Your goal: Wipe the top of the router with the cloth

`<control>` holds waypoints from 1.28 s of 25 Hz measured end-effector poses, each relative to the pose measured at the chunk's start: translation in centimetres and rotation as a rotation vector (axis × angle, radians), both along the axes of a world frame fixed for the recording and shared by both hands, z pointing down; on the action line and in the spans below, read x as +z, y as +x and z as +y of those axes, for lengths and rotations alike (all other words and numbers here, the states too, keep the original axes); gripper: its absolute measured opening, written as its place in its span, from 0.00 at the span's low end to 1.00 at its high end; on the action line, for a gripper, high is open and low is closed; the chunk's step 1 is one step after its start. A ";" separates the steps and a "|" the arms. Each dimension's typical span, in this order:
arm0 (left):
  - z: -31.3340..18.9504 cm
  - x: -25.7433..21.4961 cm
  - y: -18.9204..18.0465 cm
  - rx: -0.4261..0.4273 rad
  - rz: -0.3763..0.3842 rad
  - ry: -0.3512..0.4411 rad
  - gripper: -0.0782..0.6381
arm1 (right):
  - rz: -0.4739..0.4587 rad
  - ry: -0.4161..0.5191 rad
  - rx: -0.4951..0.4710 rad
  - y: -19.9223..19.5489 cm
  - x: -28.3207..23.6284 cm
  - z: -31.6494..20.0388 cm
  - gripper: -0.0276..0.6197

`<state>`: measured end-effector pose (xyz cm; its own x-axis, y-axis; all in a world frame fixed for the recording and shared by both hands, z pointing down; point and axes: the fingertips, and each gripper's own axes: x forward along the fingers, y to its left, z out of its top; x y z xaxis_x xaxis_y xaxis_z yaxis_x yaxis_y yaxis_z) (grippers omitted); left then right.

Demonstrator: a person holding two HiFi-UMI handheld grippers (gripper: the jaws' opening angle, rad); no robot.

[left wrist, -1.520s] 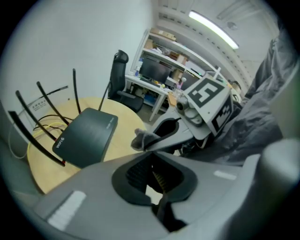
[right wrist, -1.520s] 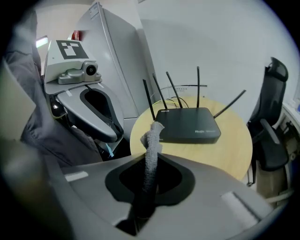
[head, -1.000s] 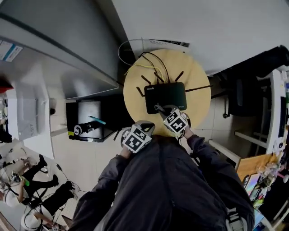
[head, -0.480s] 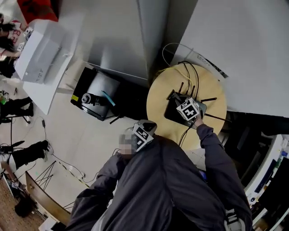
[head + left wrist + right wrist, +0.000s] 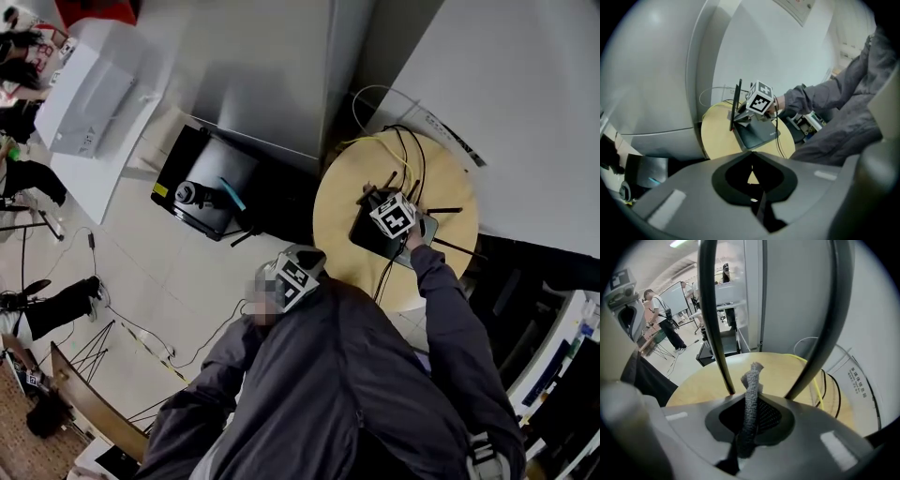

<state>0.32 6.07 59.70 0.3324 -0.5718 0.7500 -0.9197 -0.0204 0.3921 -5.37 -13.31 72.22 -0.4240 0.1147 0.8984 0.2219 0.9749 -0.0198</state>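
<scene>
Though wall label (image 5: 860, 380) illegible, right gripper (image 5: 375, 199) clamps cloth (image 5: 751, 399) at router (image 5: 370, 239)

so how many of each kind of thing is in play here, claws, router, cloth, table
claws: 2, left claw and right claw
router: 1
cloth: 1, pinched in the right claw
round table: 1
total: 5

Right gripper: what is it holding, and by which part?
The right gripper is shut on the grey cloth, pinching a bunched fold of it; one twisted end sticks out past the jaws.
</scene>
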 end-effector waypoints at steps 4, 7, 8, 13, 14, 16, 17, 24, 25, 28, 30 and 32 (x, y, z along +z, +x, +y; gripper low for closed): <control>-0.3 -0.4 0.2 0.030 0.000 0.007 0.11 | 0.021 -0.002 0.018 0.4 0.1 0.3 0.09; -0.1 -0.6 0.2 0.036 -0.001 0.013 0.11 | 0.009 0.020 -0.001 0.2 -0.6 0.7 0.09; 0.0 -0.6 0.2 0.037 0.000 0.014 0.11 | 0.008 0.023 -0.006 0.3 -0.7 0.9 0.09; 0.0 -0.6 0.5 0.048 -0.002 0.020 0.11 | 0.020 0.009 0.006 1.6 -0.3 2.1 0.09; 0.1 -0.7 0.5 0.050 -0.003 0.021 0.11 | 0.021 0.008 0.003 1.8 -0.3 2.4 0.09; 0.1 -0.7 0.5 0.053 -0.003 0.023 0.11 | 0.022 0.006 -0.001 2.1 -0.3 3.0 0.09; 0.1 -0.7 0.6 0.054 -0.002 0.024 0.11 | 0.022 0.007 -0.001 2.3 -0.3 3.3 0.09; 0.0 -0.8 1.2 0.071 0.001 0.030 0.11 | 0.035 -0.038 -0.021 4.4 -0.4 6.6 0.09; 0.0 -0.8 1.3 0.073 0.001 0.030 0.11 | 0.038 -0.042 -0.030 4.7 -0.4 7.1 0.09; 0.0 -0.8 1.4 0.078 0.004 0.032 0.11 | 0.037 -0.055 -0.057 5.3 -0.6 8.7 0.09; -0.1 -0.8 1.5 0.084 0.002 0.033 0.11 | 0.041 -0.072 -0.057 6.0 -0.4 9.6 0.09; -0.1 -0.8 1.7 0.087 0.001 0.033 0.11 | 0.046 -0.088 -0.054 6.7 -0.3 10.5 0.09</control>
<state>1.97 5.95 58.94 0.3826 -0.5650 0.7310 -0.9135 -0.1128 0.3910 1.36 -2.82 71.96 -0.3737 0.2157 0.9021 0.2710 0.9555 -0.1162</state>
